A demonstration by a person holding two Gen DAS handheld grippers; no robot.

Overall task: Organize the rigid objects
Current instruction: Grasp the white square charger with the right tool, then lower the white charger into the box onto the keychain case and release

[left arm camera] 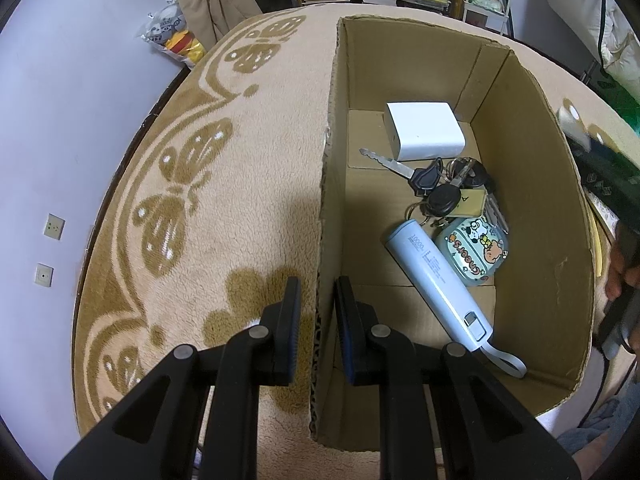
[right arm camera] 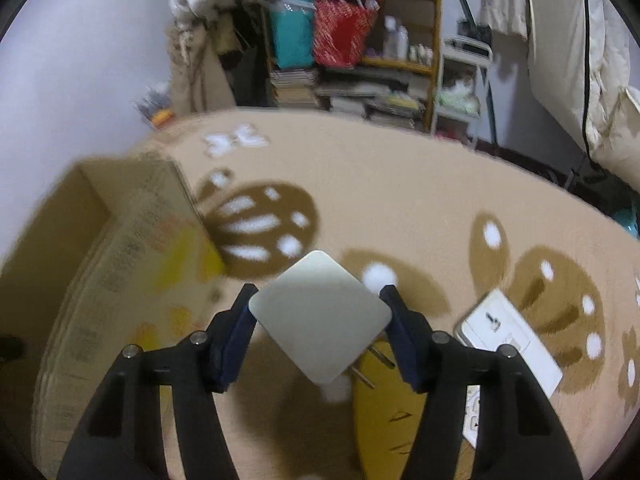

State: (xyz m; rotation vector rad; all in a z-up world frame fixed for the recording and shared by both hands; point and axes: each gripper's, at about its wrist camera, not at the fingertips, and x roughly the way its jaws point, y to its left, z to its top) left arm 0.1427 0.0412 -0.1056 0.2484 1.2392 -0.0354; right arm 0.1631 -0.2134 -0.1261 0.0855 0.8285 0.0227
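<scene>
One white square charger (right arm camera: 320, 316), two-pronged.

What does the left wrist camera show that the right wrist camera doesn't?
Only the left wrist view shows the box's contents: a white charger, a bunch of keys, a pale blue power bank and a cartoon case, with the left claw straddling the box wall. Only the right wrist view shows the right claw clamped on a white plug adapter, plus a white device on the blanket. Both show the cardboard box and butterfly-patterned blanket.
</scene>
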